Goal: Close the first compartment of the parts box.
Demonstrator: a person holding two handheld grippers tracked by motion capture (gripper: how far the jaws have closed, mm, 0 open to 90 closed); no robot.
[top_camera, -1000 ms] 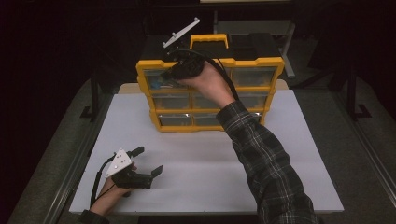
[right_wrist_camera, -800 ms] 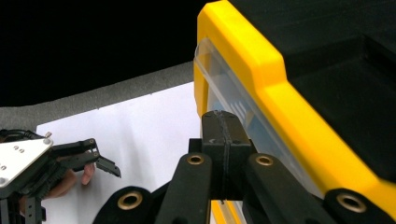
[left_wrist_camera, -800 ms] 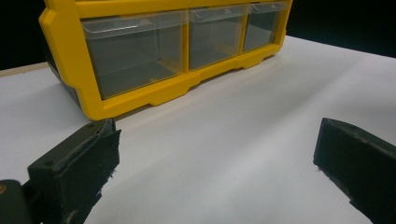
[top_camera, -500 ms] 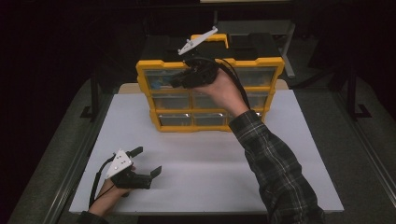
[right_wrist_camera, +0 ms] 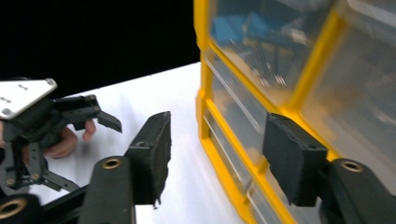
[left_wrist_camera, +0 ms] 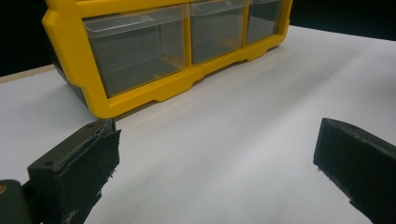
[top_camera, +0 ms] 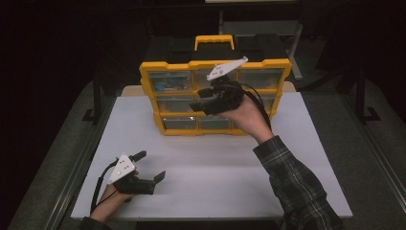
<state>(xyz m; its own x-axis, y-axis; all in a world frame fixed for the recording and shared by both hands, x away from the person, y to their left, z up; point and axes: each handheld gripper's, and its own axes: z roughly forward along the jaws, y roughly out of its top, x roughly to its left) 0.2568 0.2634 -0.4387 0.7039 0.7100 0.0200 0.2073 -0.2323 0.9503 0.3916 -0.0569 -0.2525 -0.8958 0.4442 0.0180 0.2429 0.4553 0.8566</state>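
Observation:
A yellow organizer with clear drawers stands upright at the back middle of the white table. Its top left drawer holds blue items, also blurred in the right gripper view. My right gripper hangs in the air just in front of the middle row of drawers, jaws pointing left, open and empty. Its right jaw is close to the organizer's yellow frame. My left gripper rests on the table at the front left, open wide, facing the organizer's bottom row.
A yellow carry handle tops the organizer. Metal rails run along both sides of the table, with dark floor beyond. In the right gripper view the left gripper and its hand show far off at the left.
The right gripper has come down from the organizer's top edge to in front of its middle drawers and drawn back towards the person. The left gripper has stayed put.

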